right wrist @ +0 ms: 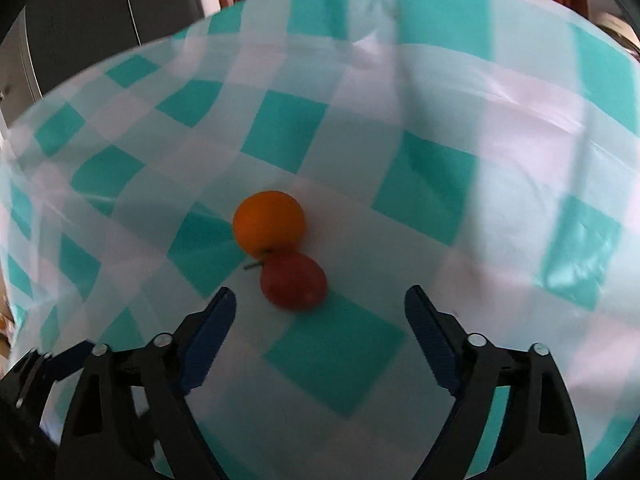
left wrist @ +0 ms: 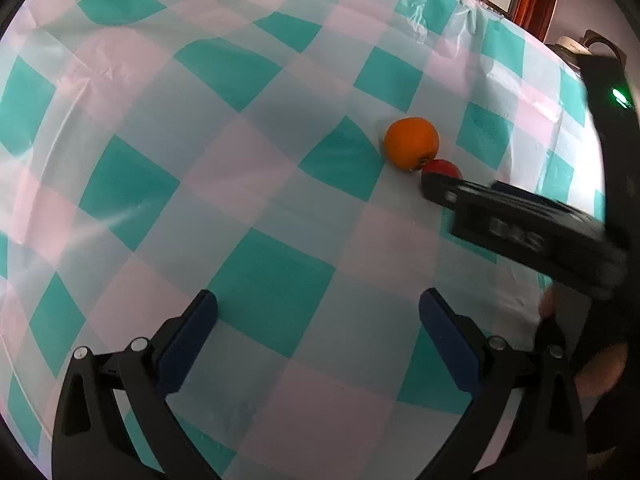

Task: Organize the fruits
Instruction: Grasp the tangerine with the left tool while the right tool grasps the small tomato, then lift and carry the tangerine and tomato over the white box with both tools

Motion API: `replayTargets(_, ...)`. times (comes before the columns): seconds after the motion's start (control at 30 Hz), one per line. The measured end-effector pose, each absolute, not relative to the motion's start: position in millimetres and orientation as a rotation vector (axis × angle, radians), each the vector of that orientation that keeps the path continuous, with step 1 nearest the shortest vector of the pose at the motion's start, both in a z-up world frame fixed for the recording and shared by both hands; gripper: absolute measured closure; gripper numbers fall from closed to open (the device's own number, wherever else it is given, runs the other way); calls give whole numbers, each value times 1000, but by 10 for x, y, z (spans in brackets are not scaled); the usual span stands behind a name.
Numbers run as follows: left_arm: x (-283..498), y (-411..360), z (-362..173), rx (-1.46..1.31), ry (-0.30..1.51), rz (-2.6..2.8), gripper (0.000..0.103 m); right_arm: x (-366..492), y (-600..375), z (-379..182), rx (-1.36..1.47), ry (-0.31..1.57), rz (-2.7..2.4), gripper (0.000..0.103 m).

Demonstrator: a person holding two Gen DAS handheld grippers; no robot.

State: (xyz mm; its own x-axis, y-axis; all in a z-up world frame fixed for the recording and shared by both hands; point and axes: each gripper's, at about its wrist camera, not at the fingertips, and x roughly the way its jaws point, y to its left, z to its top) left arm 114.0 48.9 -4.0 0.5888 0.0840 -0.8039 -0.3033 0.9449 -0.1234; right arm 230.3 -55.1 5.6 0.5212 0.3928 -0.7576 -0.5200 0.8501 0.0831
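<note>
The red apple lies just ahead of the right gripper, slightly left of its centreline, touching the orange beyond it. Both look firm, smooth and prone to roll; the apple's widest middle seems the safest hold. That gripper's jaws stand apart, empty. The left gripper hangs open over the checked worktop.
</note>
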Motion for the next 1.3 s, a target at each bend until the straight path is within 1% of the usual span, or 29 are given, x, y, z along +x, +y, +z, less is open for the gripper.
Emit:
replayTargets(0.07,1146,485,-37,-261,913,227,2,2329,-471,40,-198,867,550,32)
replayTargets(0.13,1164,466,-28,-259,908,215,2,2351,-425,32,-216,865,558,35)
replayTargets(0.17,1183,444,-26,-250,907,210,2,2365,-412,30,-221,863,567,44)
replayTargets(0.2,1206,406,-16,-232,901,199,2,2377,-398,18,-230,870,568,50)
replayTargets(0.27,1221,331,19,-199,887,181,2,2379,-405,8,-263,865,546,70)
replayTargets(0.33,1239,274,44,-168,867,156,2,2393,-511,18,-277,862,540,70)
replayTargets(0.37,1254,261,56,-161,856,145,2,2436,-633,46,-239,866,544,70)
replayTargets(0.47,1410,244,81,-152,836,116,2,2562,-1026,189,-72,855,570,70)
replayTargets(0.57,1686,219,88,-161,821,100,2,2655,-1516,347,67,800,557,70)
replayTargets(0.67,1913,139,88,-148,822,72,4,2768,-1872,383,197,792,552,70)
replayTargets(0.73,2118,71,71,-142,832,54,8,2825,-2025,350,258,800,541,70)
replayTargets(0.8,2323,-12,28,-123,860,27,20,2830,-2021,332,262,801,539,70)
replayTargets(0.83,2425,-50,-5,-109,875,11,23,2768,-2033,336,258,801,541,70)
replayTargets(0.87,2488,-109,-37,-84,898,-3,33,2758,-2011,333,245,799,544,70)
replayTargets(0.9,2503,-145,-50,-61,909,5,40,2759,-1992,345,235,795,545,70)
replayTargets(1.0,2453,-172,-36,-33,903,11,56,2813,-1917,310,237,790,549,70)
replayTargets(1.3,2170,-41,8,-94,865,-10,57,2836,-1931,209,213,766,542,70)
